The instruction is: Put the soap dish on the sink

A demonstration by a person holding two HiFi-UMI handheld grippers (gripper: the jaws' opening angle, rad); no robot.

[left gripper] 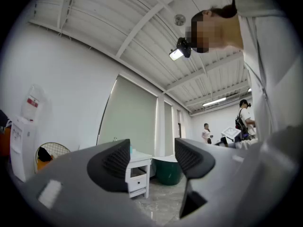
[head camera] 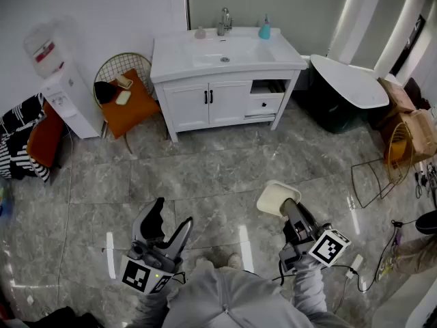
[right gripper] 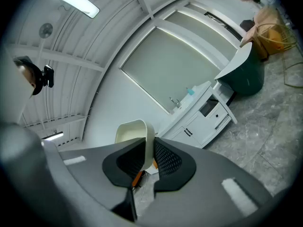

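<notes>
Grip: right tool (head camera: 287, 210) closed on one rim wall of cream rounded plastic soap dish (head camera: 276, 198), lower centre-right of head view. Left tool (head camera: 173, 214) open, empty. White vanity sink (head camera: 179, 61) well apart, top centre. Risk: thin edge hold, so dish may pivot or slip out during carry.

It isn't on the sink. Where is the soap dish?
Head view, lower right: the soap dish is clamped in the right tool over the floor, far from the sink.
</notes>
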